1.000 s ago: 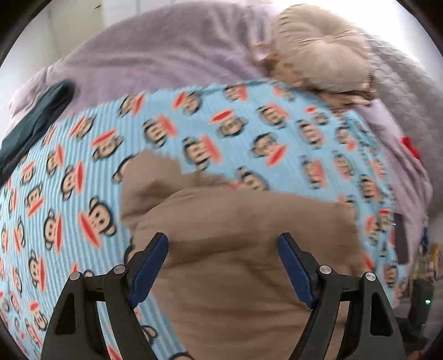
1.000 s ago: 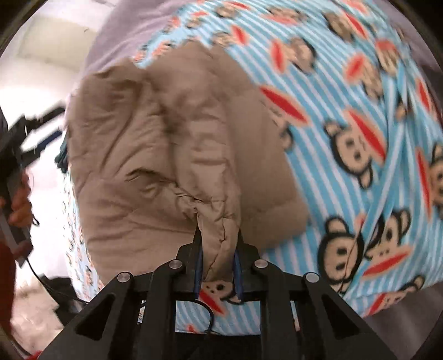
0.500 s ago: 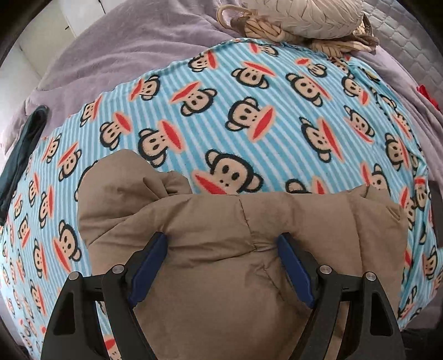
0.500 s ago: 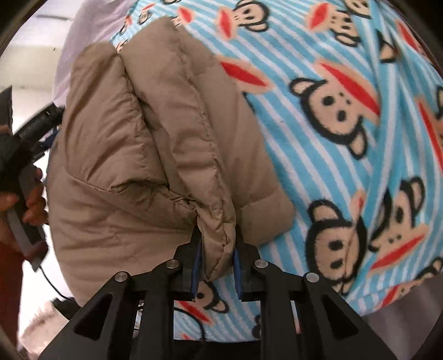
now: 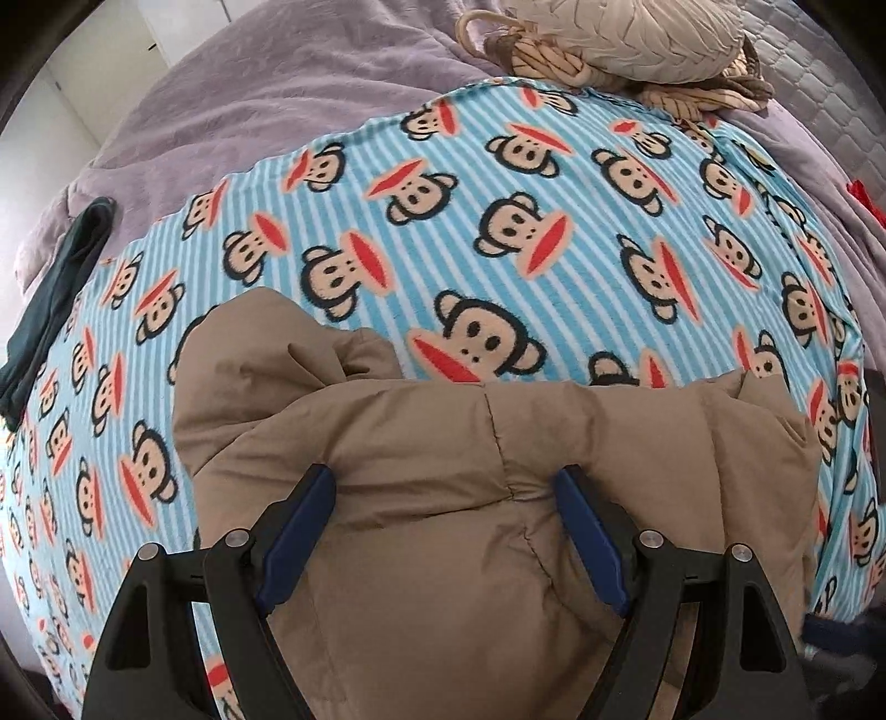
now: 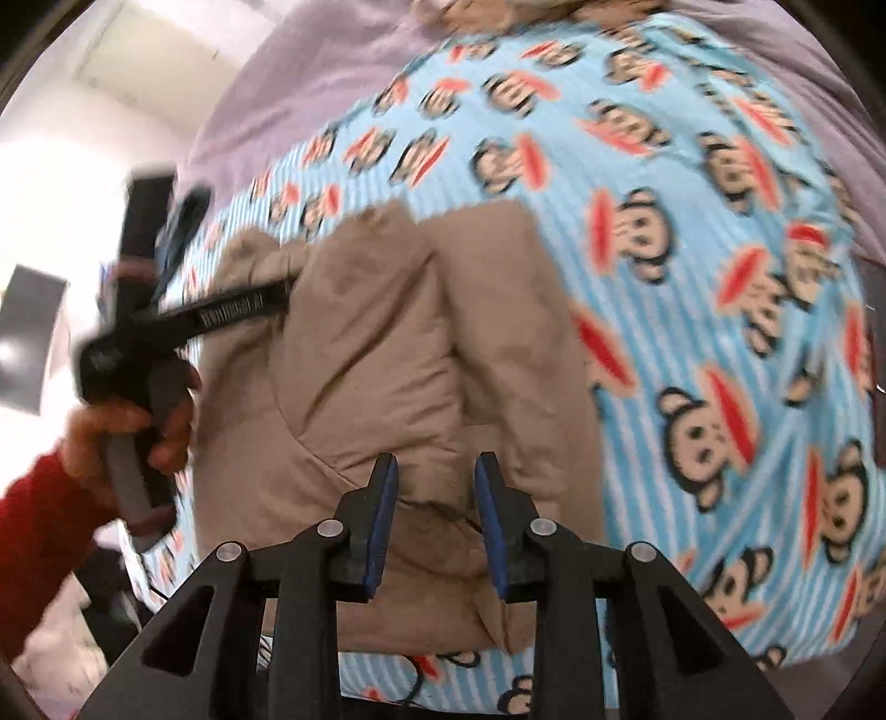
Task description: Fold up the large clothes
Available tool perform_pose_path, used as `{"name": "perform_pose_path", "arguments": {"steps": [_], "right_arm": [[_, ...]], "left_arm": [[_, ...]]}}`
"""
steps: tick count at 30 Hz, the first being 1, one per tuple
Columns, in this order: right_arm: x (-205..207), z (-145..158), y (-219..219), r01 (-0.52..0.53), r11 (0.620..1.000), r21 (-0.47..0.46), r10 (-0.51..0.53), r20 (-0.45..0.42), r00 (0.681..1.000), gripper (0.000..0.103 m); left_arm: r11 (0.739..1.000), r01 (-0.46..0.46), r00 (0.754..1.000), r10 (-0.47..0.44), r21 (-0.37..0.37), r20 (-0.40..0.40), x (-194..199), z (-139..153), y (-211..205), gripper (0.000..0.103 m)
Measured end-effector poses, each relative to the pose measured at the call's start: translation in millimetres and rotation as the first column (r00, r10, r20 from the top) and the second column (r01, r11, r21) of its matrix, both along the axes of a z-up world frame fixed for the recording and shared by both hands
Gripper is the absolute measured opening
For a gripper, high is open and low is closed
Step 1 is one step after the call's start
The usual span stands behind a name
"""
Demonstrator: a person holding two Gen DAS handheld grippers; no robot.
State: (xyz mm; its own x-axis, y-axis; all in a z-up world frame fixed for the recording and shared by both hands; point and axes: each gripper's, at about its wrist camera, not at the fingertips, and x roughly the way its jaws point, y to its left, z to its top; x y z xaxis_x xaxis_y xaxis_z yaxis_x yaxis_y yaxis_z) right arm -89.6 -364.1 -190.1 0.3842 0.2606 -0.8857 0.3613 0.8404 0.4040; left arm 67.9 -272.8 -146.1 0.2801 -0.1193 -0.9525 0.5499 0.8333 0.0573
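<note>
Left wrist view. The left gripper (image 5: 446, 487) hangs over the near part of the brown padded jacket (image 5: 470, 498), pointing forward and down across the bed. Its jaws are spread wide, blue pads (image 5: 299, 531) well apart, with jacket fabric lying between them but nothing pinched. The jacket lies bunched on the monkey-print blanket (image 5: 498, 221) at the near edge, one rounded fold projecting to the left beyond the main bulk. Beyond the blanket a lilac bedspread (image 5: 266, 94) covers the rest of the bed. A woven straw bag (image 5: 626, 50) rests at the blanket's far edge. A dark folded cloth (image 5: 55, 299) lies at the blanket's left border. A small red item (image 5: 864, 199) shows at the far right; it cannot be identified.

Right wrist view. This frame is motion-blurred. The right gripper (image 6: 434, 473) is held over the jacket (image 6: 387, 360), pointing along its length. Its jaws stand partly open with a moderate gap, and no fabric is clamped between them. The jacket lies lengthwise in two long folds on the monkey-print blanket (image 6: 692, 249). At the left, the person's hand (image 6: 133, 426), in a red sleeve (image 6: 39, 526), grips the handle of the left gripper (image 6: 238, 307), whose black fingers reach onto the jacket's left edge. Lilac bedspread (image 6: 310, 72) is visible above.
</note>
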Motion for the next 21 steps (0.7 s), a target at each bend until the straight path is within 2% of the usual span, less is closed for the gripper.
{"name": "perform_pose_path", "arguments": {"steps": [3,6,11,18,19,20,21], "right_arm": [[10.5,-21.6,4.5,-0.041,0.999,0.018,0.042,-0.038,0.998,0.032],[10.0,-30.8,4.6,-0.051,0.997,0.052,0.053,-0.044,0.998,0.032],[18.2,-37.0,0.5,-0.071,0.994,0.079,0.076,-0.052,0.996,0.034],[18.0,-35.5,1.7,-0.058,0.995,0.079,0.064,-0.078,0.995,0.036],[16.5,-35.1,2.3,-0.056,0.995,0.079,0.063,-0.08,0.995,0.037],[16.6,-35.2,3.2,-0.054,0.995,0.078,0.061,-0.082,0.995,0.037],[20.0,-36.9,5.9,-0.052,0.996,0.076,0.058,-0.084,0.995,0.037]], "left_arm": [[1.0,-0.021,1.0,0.021,0.005,-0.005,-0.8,5.5,5.8,0.084],[0.999,-0.035,0.999,0.036,0.023,-0.01,-2.3,10.8,12.3,0.084],[0.998,-0.056,0.998,0.056,0.025,-0.032,-7.2,22.0,27.4,0.084],[0.999,-0.029,0.999,0.03,0.044,-0.029,-23.5,29.6,48.1,0.084],[0.999,-0.032,0.999,0.033,0.04,-0.028,-25.5,30.8,50.4,0.086],[0.998,-0.038,0.999,0.039,0.039,-0.028,-27.8,32.1,53.4,0.103],[0.998,-0.045,0.999,0.046,0.042,-0.023,-29.4,33.2,56.0,0.103]]}}
